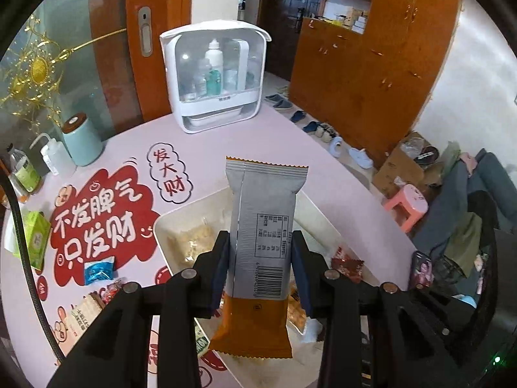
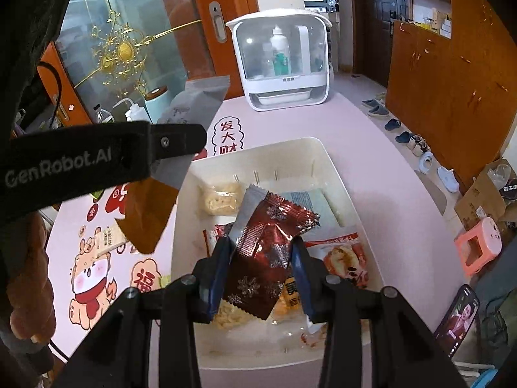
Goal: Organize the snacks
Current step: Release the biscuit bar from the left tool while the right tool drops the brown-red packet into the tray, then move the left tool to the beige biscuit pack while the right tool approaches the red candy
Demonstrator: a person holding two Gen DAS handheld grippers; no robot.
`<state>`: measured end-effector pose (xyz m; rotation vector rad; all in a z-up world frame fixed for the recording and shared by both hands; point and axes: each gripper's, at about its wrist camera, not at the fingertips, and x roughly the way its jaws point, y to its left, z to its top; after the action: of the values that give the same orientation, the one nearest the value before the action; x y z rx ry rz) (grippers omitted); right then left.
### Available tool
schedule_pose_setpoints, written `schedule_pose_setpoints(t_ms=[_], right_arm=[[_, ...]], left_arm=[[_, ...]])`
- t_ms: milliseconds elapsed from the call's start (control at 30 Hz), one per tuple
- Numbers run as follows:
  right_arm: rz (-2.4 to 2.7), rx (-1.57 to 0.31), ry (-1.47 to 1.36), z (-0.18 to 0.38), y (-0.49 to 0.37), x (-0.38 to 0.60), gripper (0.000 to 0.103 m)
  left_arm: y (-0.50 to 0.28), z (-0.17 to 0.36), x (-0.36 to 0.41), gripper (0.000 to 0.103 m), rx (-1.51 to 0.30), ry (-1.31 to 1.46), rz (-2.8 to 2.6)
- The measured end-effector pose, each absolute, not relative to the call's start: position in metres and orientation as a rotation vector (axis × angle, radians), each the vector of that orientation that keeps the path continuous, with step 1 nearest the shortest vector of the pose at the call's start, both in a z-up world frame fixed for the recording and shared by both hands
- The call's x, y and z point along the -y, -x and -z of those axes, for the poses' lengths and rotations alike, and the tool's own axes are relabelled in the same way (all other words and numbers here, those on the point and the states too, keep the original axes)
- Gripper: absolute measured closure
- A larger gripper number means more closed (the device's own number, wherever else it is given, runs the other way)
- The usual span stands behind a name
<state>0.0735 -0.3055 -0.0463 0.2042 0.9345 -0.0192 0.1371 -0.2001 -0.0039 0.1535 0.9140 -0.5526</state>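
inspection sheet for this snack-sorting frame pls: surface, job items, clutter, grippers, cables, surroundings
Surface: pink printed table.
Job's things: cream bin partly filled with snacks; grey-orange packet and red snowflake packet held over it; blue snack loose on the table.
Clutter: white organiser box, teal canister, squeeze bottle, phone.
Grippers: left gripper clamps the grey-orange packet; right gripper clamps the red one.
Cables: black cable at the table's left.
Surroundings: wooden cabinet, shoes, pink stool.
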Motion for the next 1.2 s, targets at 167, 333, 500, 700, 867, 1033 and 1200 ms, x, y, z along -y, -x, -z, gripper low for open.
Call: schedule_pose_setpoints(t_ms=[167, 333, 500, 700, 867, 1033, 1200], right_arm=[[0.009, -0.959, -0.204, 0.053, -0.077, 0.31, 0.062], [0.001, -0.973, -0.2, 0.056, -0.08, 0.308, 0.062], [-0.007, -0.977, -0.197, 0.057, -0.081, 0.305, 0.062], [-0.001, -0.968, -0.177, 0.055, -0.078, 0.297, 0.062], [0.049, -0.965, -0.178, 0.052, -0.077, 0.294, 0.059], [0.105, -0.952, -0.192, 0.051, -0.074, 0.292, 0.048], [0.143, -0.947, -0.202, 0.048, -0.073, 0.281, 0.048]], left_arm=[[-0.142, 0.01, 0.205, 0.057, -0.913, -0.185, 0.477], [-0.14, 0.01, 0.198, 0.024, -0.897, -0.187, 0.443], [-0.141, 0.01, 0.189, 0.024, -0.909, -0.181, 0.417], [-0.139, 0.01, 0.176, 0.024, -0.921, -0.154, 0.412], [-0.134, 0.007, 0.165, 0.023, -0.913, -0.159, 0.411], [-0.131, 0.005, 0.152, 0.023, -0.913, -0.156, 0.415], [-0.128, -0.001, 0.134, 0.023, -0.905, -0.161, 0.411]])
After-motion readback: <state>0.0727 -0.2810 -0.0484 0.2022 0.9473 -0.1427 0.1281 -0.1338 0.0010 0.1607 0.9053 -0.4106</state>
